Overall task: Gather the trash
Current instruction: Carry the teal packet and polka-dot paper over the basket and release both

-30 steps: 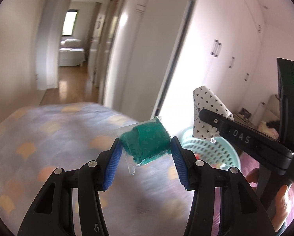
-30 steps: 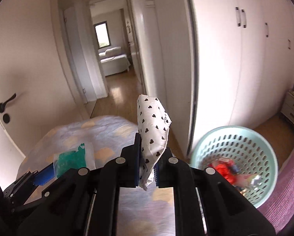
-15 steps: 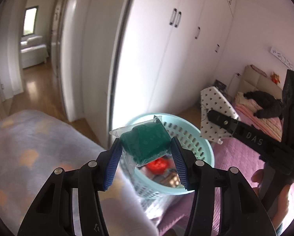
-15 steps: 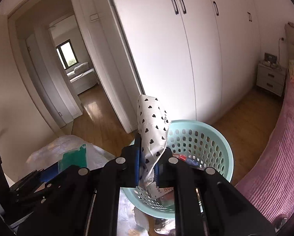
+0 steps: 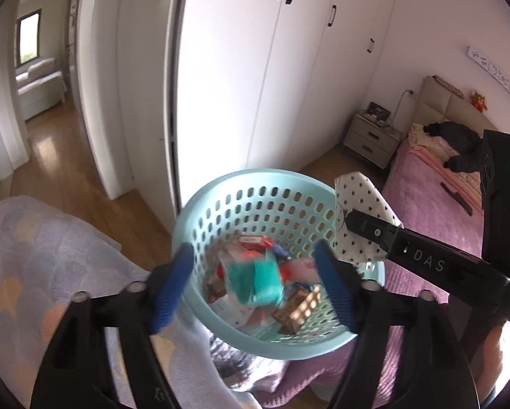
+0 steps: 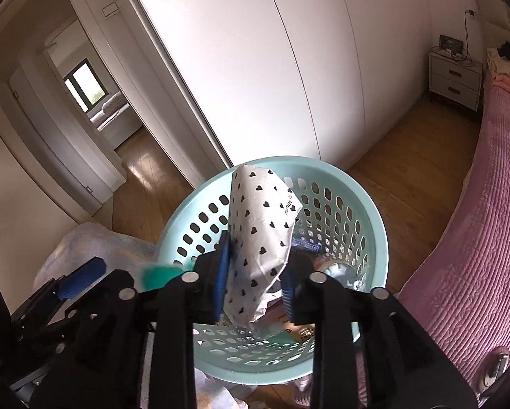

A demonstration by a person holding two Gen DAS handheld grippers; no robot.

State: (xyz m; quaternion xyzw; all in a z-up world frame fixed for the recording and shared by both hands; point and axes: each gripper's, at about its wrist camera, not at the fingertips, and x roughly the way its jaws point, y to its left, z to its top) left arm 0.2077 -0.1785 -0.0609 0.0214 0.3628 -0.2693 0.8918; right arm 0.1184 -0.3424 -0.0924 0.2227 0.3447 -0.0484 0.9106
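The left gripper gapes wide above the perforated pale-teal plastic basket, a blurred green plastic-wrapped packet loose between its fingers. The right gripper pinches a white heart-printed paper wrapper over the basket.

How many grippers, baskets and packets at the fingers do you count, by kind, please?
Black two-finger grippers: 2 (left gripper, right gripper)
Pale blue perforated plastic basket: 1
Packets: 2 (green plastic-wrapped packet, white heart-print paper wrapper)
Total: 5
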